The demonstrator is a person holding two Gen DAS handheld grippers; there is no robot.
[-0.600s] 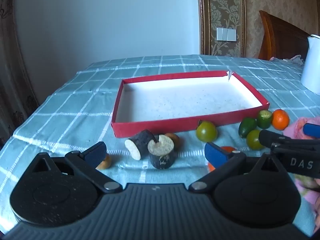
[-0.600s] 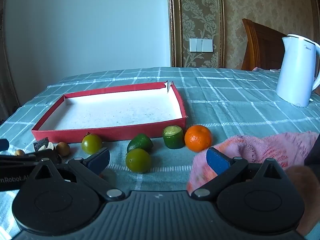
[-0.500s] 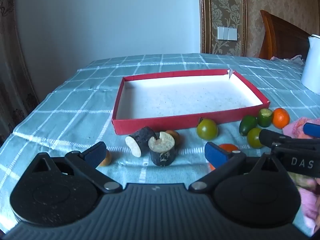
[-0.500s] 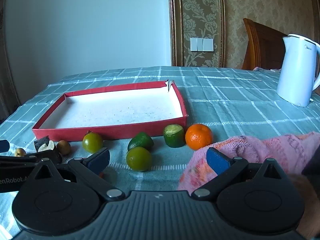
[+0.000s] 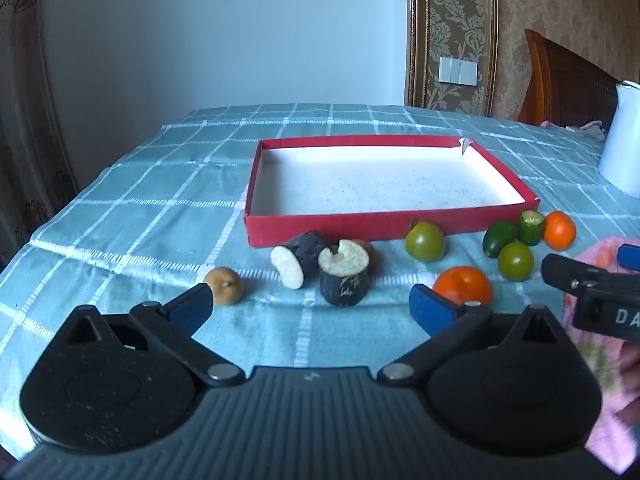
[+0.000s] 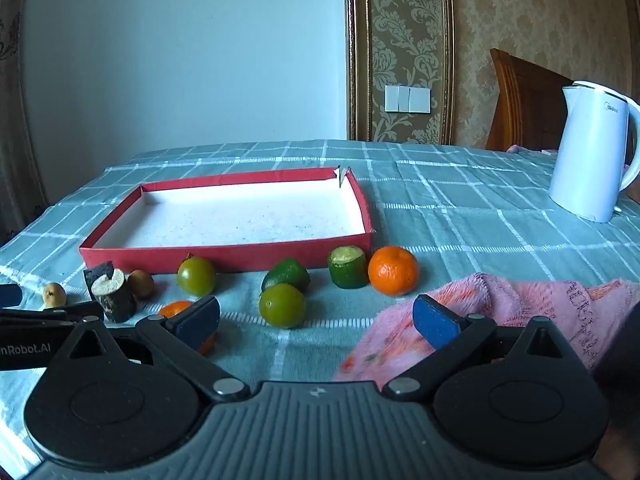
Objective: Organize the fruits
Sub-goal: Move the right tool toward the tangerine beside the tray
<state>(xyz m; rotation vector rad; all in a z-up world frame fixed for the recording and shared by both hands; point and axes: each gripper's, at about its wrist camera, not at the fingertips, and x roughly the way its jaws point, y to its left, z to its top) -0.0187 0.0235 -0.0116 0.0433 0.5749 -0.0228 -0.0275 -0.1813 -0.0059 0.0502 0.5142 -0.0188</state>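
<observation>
Your left tongs point(image 5: 310, 306) hung wide open above the checked surface point(image 5: 120, 216), nothing between the blue pads, with two dark cut stubs point(image 5: 344, 276) just ahead and a small brown fruit point(image 5: 223, 285) beside the left pad. Your right tongs point(image 6: 316, 320) were equally spread and empty, their right pad over a pink cloth point(image 6: 520, 304). The fruit lay loose along the near wall of the red tray point(image 6: 224, 254), none inside it: a green tomato point(image 6: 196, 275), a green oval fruit point(image 6: 286, 274), a round green fruit point(image 6: 282, 305), a cut green piece point(image 6: 347, 266) and an orange point(image 6: 393, 270) touching it. A second orange fruit point(image 5: 462, 285) sat by the left tongs' right pad. A white kettle point(image 6: 590, 152) stood well apart at right.
</observation>
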